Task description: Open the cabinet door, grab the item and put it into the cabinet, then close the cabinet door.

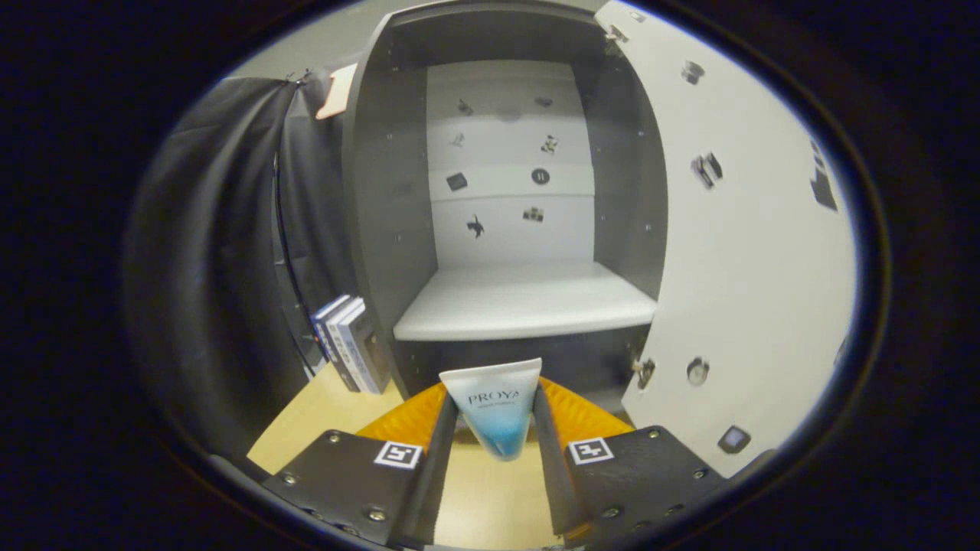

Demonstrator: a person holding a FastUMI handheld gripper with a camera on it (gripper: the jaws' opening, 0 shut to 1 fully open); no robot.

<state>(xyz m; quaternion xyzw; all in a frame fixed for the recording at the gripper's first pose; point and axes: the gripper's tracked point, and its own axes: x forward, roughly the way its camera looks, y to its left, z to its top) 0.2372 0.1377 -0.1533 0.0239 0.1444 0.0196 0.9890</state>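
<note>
Black cloth (222,229) hangs down the left side of the frame as the booth wall, and pale wall shows above it at the upper left. Beneath everything lies a light wooden table (321,417), visible at the lower left and again between the fingers at the bottom.

A dark cabinet (383,191) stands in the middle of the frame on this table. Its door (735,252) is swung open to the right, the white inner face turned toward the camera, with hinges and small fittings dotted over it. Inside the cabinet, a white shelf (528,302) runs across the lower middle with nothing on it, and behind it rises a white back panel (509,161) carrying several small dark stickers. A peach-coloured tag (337,92) sticks out at the cabinet's upper left corner.

Just left of the cabinet's base, a few books (348,344) stand upright on the table, close against the cabinet's side.

At the bottom centre, the gripper (496,417) holds a tube (498,405), white at its wide flat end and blue toward the narrow end. The tube stands with the flat end up, and both fingers (440,436) press against its sides, so the jaws are narrowed onto it. It sits between the fingers, just in front of the cabinet's lower edge and below the shelf, outside the cabinet.
</note>
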